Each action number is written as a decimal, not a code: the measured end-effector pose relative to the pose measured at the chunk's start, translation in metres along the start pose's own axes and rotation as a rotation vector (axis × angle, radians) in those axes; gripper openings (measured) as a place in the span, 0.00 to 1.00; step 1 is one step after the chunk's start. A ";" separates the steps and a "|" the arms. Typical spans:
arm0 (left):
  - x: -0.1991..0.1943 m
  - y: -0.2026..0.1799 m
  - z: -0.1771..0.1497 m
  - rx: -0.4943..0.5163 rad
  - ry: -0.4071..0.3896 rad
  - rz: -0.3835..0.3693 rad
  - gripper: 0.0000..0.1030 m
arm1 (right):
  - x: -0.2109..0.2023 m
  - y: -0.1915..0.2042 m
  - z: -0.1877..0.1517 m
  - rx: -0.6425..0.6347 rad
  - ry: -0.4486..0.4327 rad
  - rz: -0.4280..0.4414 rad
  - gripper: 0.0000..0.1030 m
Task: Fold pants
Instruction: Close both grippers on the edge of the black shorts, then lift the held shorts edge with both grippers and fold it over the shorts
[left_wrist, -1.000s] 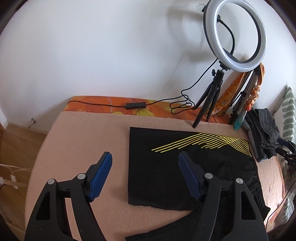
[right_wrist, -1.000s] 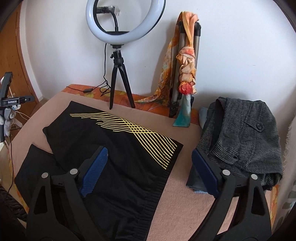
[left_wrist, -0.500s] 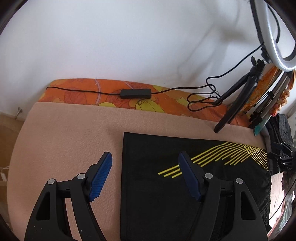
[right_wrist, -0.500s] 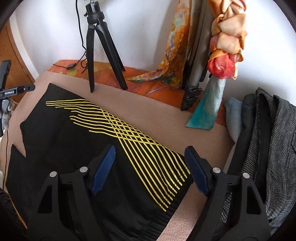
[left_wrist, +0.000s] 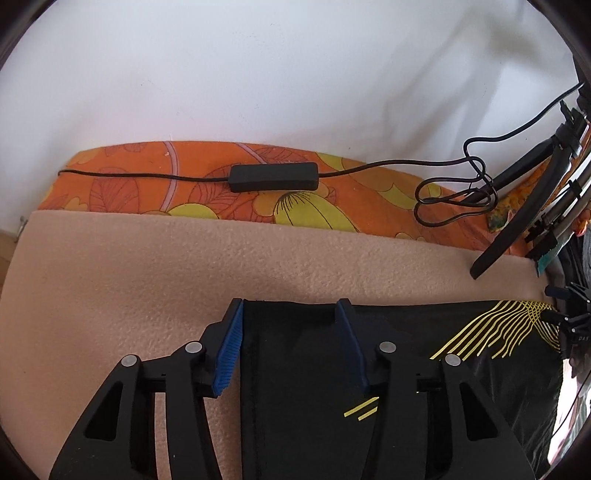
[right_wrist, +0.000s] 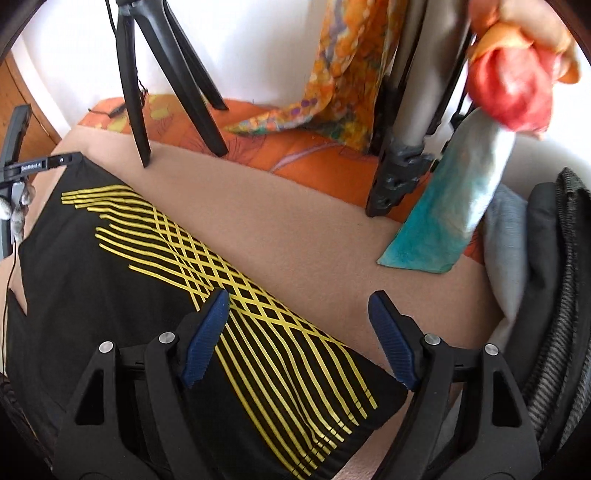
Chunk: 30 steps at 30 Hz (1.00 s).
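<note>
Both spread, the left tongs straddle the black pants' corner at lower centre and the right tongs their striped edge; each should pinch both layers squarely.

Tripod legs, clothes pile crowd far, right edges.

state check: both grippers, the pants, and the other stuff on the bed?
left gripper: open, jaws straddling the pants' far corner.
right gripper: open, over the pants' striped edge, holding nothing.
black pants: spread flat on the blanket, not gripped.
beige blanket: laid flat under the pants.
tripod: standing, feet on the bed.
grey clothes: piled at the right.
cable: lying slack, looped near the tripod.
</note>
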<state>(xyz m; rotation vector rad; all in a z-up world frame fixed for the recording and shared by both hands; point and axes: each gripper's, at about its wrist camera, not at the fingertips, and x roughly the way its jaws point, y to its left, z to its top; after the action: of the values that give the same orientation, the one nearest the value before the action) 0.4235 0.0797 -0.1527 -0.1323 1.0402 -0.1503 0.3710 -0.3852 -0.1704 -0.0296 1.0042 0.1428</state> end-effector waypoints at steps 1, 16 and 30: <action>0.000 0.001 0.001 0.002 -0.004 0.007 0.38 | 0.003 0.000 0.000 -0.003 0.009 0.006 0.78; -0.013 0.017 -0.010 -0.032 -0.090 -0.123 0.03 | 0.005 0.007 -0.007 -0.027 0.015 0.049 0.23; -0.005 0.011 -0.011 -0.058 -0.037 -0.142 0.44 | -0.007 0.014 -0.011 -0.051 -0.003 0.031 0.07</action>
<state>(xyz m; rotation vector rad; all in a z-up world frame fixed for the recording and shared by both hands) 0.4120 0.0906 -0.1554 -0.2614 0.9983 -0.2454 0.3565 -0.3732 -0.1697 -0.0607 0.9985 0.1967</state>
